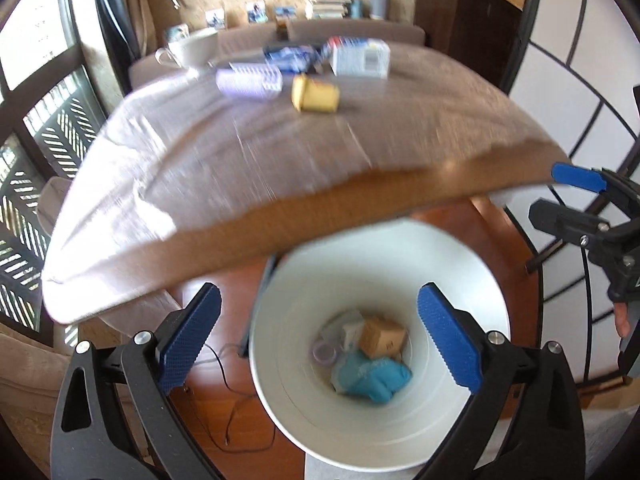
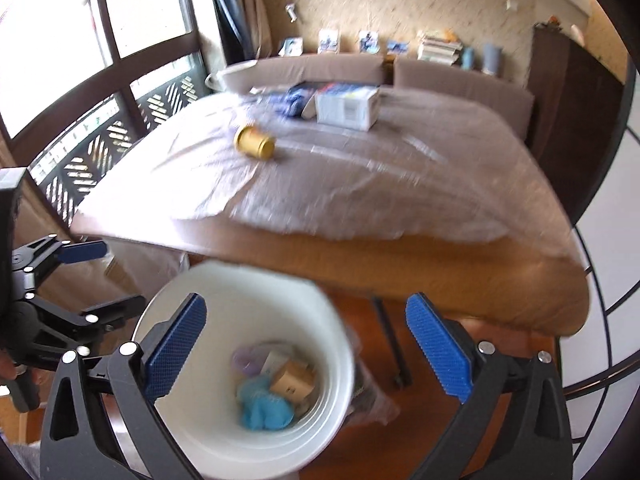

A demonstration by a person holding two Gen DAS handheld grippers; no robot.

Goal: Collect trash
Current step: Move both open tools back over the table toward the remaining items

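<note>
Both tools, left [image 1: 318, 340] and right [image 2: 306, 348], hang spread and empty over the bin [image 1: 460, 248], where trash [image 1: 370, 376] already lies. More waits on the surface [image 1: 280, 168] (a gold can [image 1: 316, 94], a box [image 1: 360, 56]); the can might roll if nudged.

Daylight from the window [image 2: 132, 12] glares on the table [image 2: 320, 184]; motion blur, fisheye-curved edges

White bin [image 1: 472, 280] on floor, trash [image 1: 370, 356] inside — upright
</note>
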